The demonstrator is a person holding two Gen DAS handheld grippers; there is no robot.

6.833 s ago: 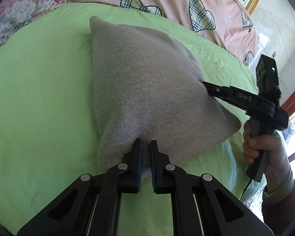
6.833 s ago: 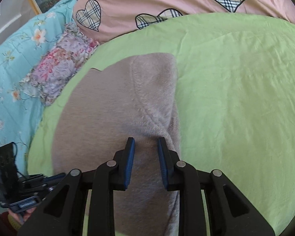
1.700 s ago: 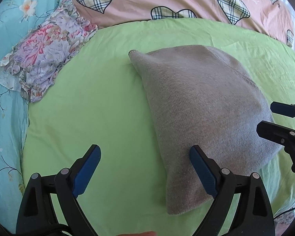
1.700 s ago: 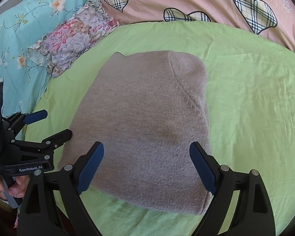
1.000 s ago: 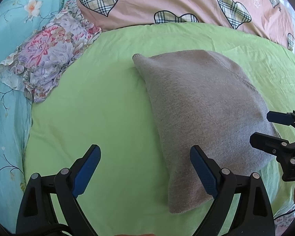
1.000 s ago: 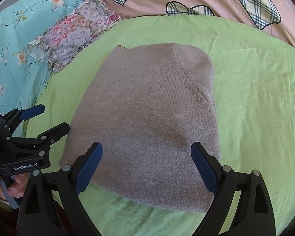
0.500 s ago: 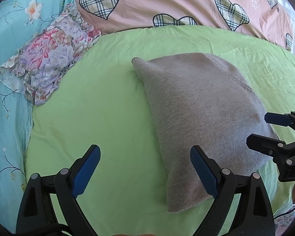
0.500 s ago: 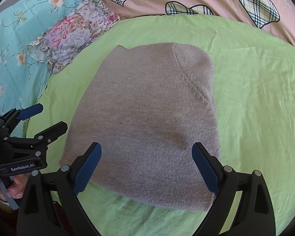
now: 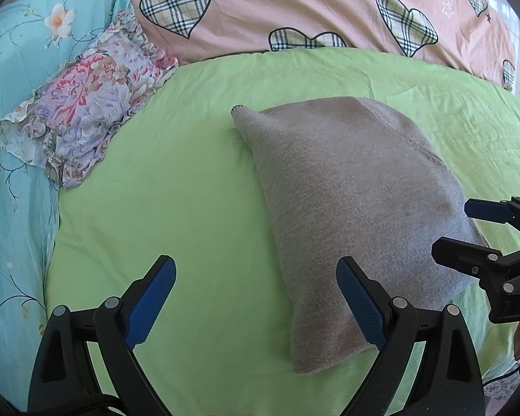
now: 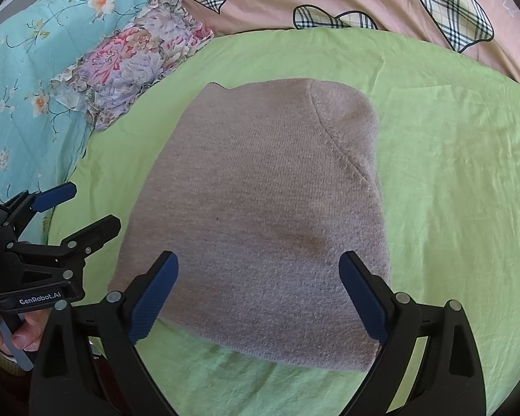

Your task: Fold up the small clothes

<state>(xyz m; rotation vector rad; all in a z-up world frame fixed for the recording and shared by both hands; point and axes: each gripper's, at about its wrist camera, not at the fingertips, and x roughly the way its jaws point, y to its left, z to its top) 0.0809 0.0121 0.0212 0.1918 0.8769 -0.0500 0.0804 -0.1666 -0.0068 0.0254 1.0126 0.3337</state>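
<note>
Knit (image 10: pixel 260 215) lay folded flat on sheet (image 10: pixel 450 173); you had left gripper (image 9: pixel 256 298) and right gripper (image 10: pixel 260 291) wide open, empty — fold looked finished.

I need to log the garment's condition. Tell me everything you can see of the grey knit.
The grey knit is a fine-ribbed, woolly-looking piece, folded into a rough rectangle lying flat on the green sheet. A curved seam crosses its far right corner, and a faint brownish patch shows near the middle. One far corner sticks up slightly. Both grippers, left and right, are open and not touching it.
</note>
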